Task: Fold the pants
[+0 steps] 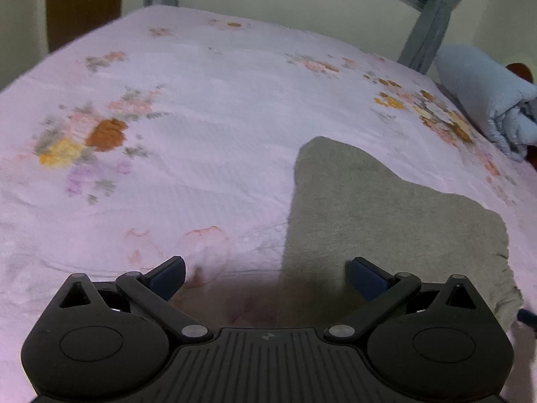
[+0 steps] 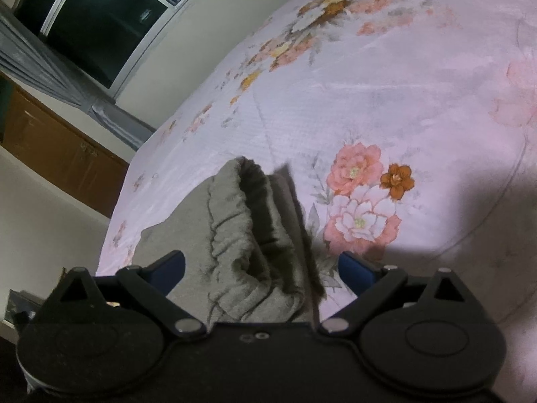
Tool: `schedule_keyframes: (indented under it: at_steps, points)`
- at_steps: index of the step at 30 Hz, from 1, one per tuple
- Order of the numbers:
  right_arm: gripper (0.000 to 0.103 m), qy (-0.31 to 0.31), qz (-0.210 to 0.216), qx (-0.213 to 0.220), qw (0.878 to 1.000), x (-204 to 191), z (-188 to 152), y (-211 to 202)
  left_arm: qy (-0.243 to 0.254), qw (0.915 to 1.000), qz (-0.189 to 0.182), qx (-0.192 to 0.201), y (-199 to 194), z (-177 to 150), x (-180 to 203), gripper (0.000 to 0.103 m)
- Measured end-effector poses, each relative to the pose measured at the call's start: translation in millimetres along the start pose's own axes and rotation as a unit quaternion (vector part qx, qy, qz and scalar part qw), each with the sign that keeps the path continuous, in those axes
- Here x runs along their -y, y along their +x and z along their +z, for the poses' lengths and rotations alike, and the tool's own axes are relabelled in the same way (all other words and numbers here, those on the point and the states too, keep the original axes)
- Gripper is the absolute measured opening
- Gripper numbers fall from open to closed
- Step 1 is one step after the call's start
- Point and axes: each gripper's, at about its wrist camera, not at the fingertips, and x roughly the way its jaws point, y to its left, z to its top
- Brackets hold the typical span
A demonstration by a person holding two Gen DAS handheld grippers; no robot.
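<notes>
Grey-green pants lie folded flat on the pink flowered bedspread, right of centre in the left wrist view. My left gripper is open just above the bed, its right finger over the pants' near left edge. In the right wrist view the pants show their gathered elastic waistband, bunched and partly raised. My right gripper is open wide, with the waistband end lying between its blue pads, nothing clamped.
A rolled pale blue quilt sits at the bed's far right edge. Grey curtains and a dark window stand behind the bed. A brown cabinet is beyond the bed's edge.
</notes>
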Motion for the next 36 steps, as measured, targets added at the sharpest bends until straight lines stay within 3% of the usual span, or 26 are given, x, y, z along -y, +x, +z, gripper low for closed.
schedule_keyframes:
  at_steps: [7, 12, 17, 28, 31, 33, 36]
  points:
    - [0.091, 0.021, 0.004, -0.004, 1.0, 16.4, 3.0, 9.5, -0.025, 0.9991, -0.027, -0.023, 22.4, -1.3, -7.5, 0.103]
    - [0.089, 0.036, 0.036, -0.022, 0.998, 24.6, 1.2, 22.3, -0.045, 0.9971, -0.048, -0.038, 32.2, -5.2, -6.4, 0.103]
    - [0.088, 0.037, 0.048, -0.039, 0.997, 22.5, -1.1, 39.1, -0.033, 0.9977, -0.046, -0.038, 43.5, -4.5, 7.4, 0.103]
    - [0.08, 0.044, 0.08, -0.074, 0.993, 17.3, 3.1, 68.4, -0.022, 0.9939, -0.095, -0.051, 70.1, 5.0, 15.5, 0.102]
    - [0.075, 0.039, 0.086, -0.079, 0.992, 15.7, 4.6, 71.9, -0.014, 0.9928, -0.105, -0.055, 72.5, 6.8, 17.0, 0.091]
    - [0.069, 0.033, 0.1, -0.084, 0.991, 17.4, 8.2, 73.7, -0.013, 0.9909, -0.124, -0.052, 71.6, 7.5, 18.6, 0.068]
    - [0.059, 0.029, 0.111, -0.083, 0.99, 19.5, 6.2, 75.1, -0.002, 0.9906, -0.127, -0.05, 70.1, 8.2, 23.6, 0.062]
